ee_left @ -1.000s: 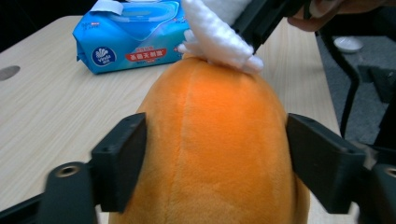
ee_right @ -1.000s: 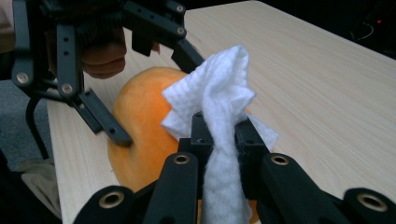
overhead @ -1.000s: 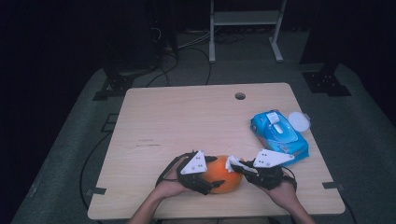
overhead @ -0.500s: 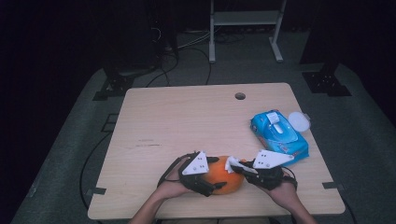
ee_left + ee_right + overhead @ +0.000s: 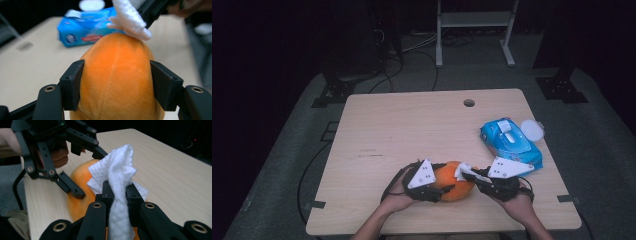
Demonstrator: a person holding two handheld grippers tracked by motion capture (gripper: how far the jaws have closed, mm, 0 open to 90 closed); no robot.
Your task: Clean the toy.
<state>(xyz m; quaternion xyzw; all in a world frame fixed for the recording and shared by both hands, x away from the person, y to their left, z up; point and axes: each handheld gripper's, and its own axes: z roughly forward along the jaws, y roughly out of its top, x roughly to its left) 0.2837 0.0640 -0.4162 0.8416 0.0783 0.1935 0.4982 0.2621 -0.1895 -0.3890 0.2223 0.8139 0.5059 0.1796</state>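
An orange plush toy [image 5: 453, 181] lies on the near part of the wooden table [image 5: 412, 130], roughly midway between its left and right edges, and both grippers are at it. The left gripper [image 5: 116, 80] has the toy between its jaws; they have just been closing in, and from that gripper's own view the black pads sit against the toy's two sides, so it looks grasped, though I can't quite tell how firmly they press. From the right comes the right gripper [image 5: 117, 191], clenched on a crumpled white wipe [image 5: 117, 177] (its loose end stands up past the jaws), and the wipe rests on the top of the toy at its right end. The person's hands [image 5: 398, 196] come in from the near edge, one behind each gripper. Farther off on the right side of the table lies a blue pack of wet wipes [image 5: 511, 143] with its flap up, and a round white lid [image 5: 532, 130] just beyond it at the table's right edge. A small round hole [image 5: 469, 103] shows in the tabletop near the far edge.
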